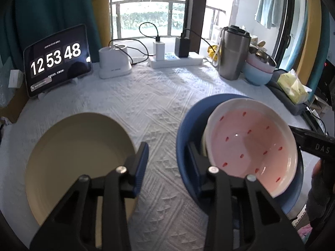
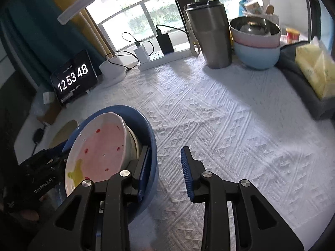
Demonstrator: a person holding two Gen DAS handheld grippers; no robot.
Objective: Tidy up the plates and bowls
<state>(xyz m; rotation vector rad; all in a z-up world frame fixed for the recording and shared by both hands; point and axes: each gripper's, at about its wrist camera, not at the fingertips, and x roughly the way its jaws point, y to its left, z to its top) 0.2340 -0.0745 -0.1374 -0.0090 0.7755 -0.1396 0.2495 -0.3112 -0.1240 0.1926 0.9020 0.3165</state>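
Pink bowl (image 1: pixel 251 144) sits tilted inside blue bowl (image 1: pixel 188 129) on bench (image 1: pixel 146 108), w/ my left hand-held gripper (image 1: pixel 167 159) and right hand-held gripper (image 2: pixel 166 167) each partly open, straddling blue rim, gripping nothing. Beige plate (image 1: pixel 79 156) lies left, nearer left hand.

Pink red-flecked bowl (image 1: pixel 251 146), blue bowl (image 1: pixel 186 125), beige plate (image 1: pixel 73 156), white embossed cloth (image 1: pixel 146 96)

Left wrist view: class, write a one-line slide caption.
Pink bowl tilted inside blue bowl, beige plate beside it, on a white tablecloth.
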